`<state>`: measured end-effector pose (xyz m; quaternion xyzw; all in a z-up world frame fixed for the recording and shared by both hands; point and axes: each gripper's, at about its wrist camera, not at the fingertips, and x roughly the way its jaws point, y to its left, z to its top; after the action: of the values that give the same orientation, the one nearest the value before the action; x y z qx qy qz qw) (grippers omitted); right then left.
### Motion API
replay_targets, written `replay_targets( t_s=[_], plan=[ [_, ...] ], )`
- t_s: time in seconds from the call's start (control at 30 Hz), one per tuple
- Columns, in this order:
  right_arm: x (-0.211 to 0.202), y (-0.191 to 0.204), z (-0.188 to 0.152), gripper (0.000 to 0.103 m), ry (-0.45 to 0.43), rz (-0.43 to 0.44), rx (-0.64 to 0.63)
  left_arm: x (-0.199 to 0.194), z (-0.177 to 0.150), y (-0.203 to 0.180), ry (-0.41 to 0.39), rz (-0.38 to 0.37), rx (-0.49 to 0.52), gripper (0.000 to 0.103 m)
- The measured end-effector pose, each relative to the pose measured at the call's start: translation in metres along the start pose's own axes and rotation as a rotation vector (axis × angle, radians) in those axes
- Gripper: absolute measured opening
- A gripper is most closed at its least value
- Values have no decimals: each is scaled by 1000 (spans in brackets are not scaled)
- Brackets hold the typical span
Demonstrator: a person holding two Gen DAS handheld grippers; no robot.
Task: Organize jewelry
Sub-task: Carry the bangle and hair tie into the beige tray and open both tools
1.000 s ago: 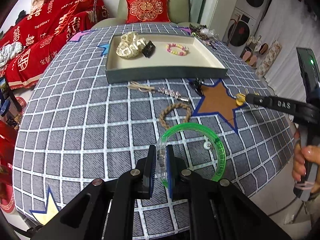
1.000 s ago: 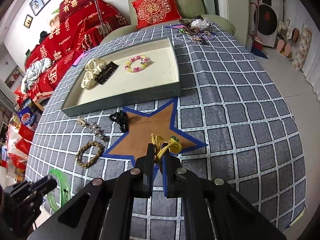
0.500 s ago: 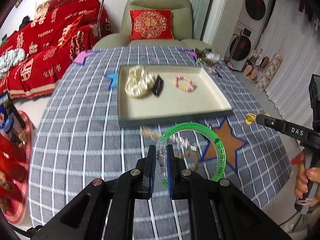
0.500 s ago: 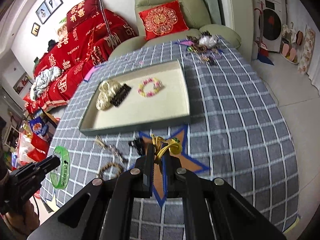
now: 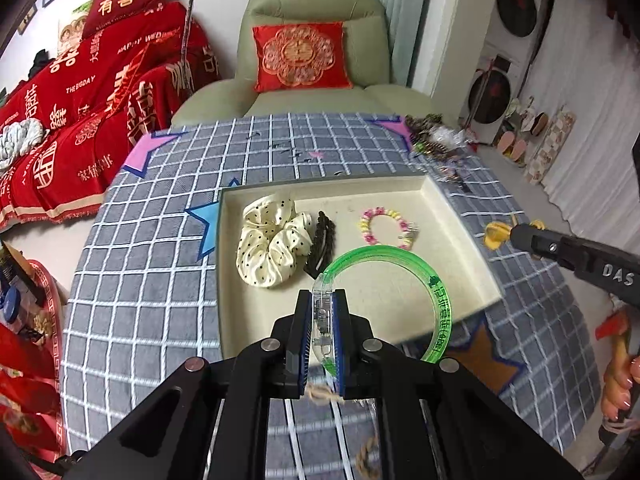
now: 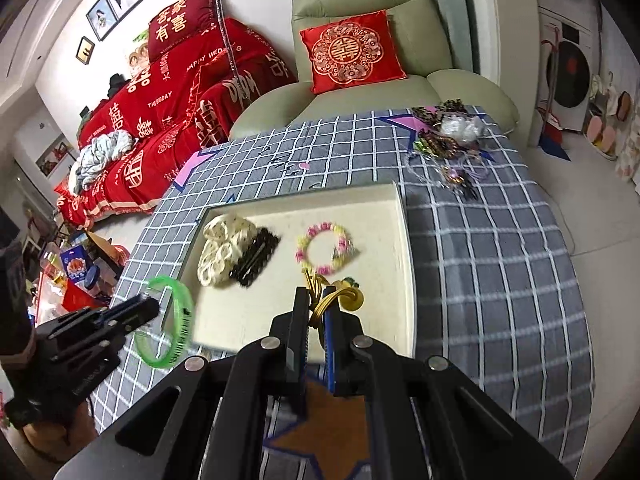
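Observation:
My left gripper [image 5: 322, 300] is shut on a translucent green bangle [image 5: 436, 292], held in the air over the near part of the cream tray [image 5: 344, 200]. In the tray lie a dotted cream scrunchie [image 5: 272, 244], a black hair clip [image 5: 322, 240] and a pink-and-yellow bead bracelet [image 5: 386, 228]. My right gripper [image 6: 318, 300] is shut on a yellow cord hair tie [image 6: 348, 296], above the near right part of the tray [image 6: 384, 240]. The right wrist view shows the left gripper [image 6: 148, 308] with the bangle [image 6: 180, 312] at the tray's near left corner.
A heap of mixed jewelry [image 6: 448, 132] lies at the far right corner of the checked tablecloth. A brown star patch [image 6: 320, 420] and a rope bracelet [image 5: 366, 456] are near the front edge. A green armchair [image 5: 300, 56] stands behind the table.
Both grippers have risen and moved forward from the table's front area to above the tray, carrying the green bangle and the yellow hair tie with them.

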<state>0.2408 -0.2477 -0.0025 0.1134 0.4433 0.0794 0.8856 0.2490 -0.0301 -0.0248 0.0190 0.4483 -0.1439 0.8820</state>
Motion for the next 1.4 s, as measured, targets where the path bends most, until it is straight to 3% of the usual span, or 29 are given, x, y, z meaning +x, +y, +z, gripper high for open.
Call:
replay_targets(
  t_s=[0.2, 0.43, 0.73, 1.03, 1.07, 1.1, 1.13, 1.2, 1.4],
  plan=[
    [50, -8, 19, 7, 51, -8, 17, 48, 17, -1, 63, 7, -14, 18],
    [106, -19, 13, 7, 128, -24, 40, 91, 18, -4, 129, 37, -12, 18],
    [131, -31, 1, 7, 167, -54, 57, 107, 16, -6, 141, 69, -4, 18],
    [129, -27, 1, 9, 185, -49, 76, 102, 16, -9, 127, 114, 9, 18],
    [129, -27, 2, 11, 183, -45, 80, 100, 16, -10, 121, 127, 16, 18],
    [127, -27, 2, 20, 180, -38, 83, 99, 16, -10, 117, 133, 21, 18],
    [126, -26, 3, 39, 176, -32, 86, 98, 16, -11, 114, 136, 23, 18],
    [121, -25, 6, 61, 158, -23, 84, 94, 17, -11, 106, 145, 24, 18],
    [103, -19, 11, 62, 116, -2, 87, 90, 20, -7, 104, 149, 10, 18]
  ],
)
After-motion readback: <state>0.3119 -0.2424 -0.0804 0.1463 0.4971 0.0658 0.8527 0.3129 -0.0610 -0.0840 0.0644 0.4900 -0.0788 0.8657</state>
